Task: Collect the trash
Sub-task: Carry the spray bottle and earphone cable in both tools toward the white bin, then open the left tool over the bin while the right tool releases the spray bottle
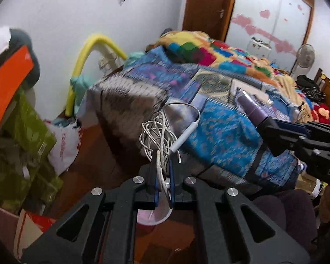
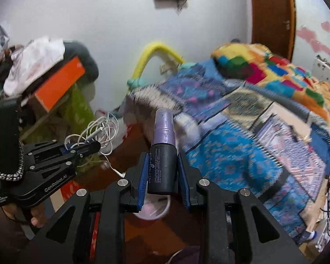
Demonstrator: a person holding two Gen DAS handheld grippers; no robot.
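Between the right gripper (image 2: 162,165) pads, one purple spray bottle (image 2: 164,145) is pinched at its dark base, cap forward, probably for carrying to disposal. One tangled white cable (image 1: 159,136) is clamped in the nearly closed left gripper (image 1: 162,167). Both hang over wooden floor beside the quilt-covered bed (image 1: 220,132), above one pale bowl-like container (image 2: 156,211).

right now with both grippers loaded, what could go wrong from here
The left gripper pinches only a few strands of the tangled white cable; loose loops and the plug end hang free and could snag or slip out.

The right gripper grips the small spray bottle by its dark base, with the purple top sticking out past the fingers, so a bump might tip it loose.

The two grippers are close side by side, so the cable loops could catch on the other one.
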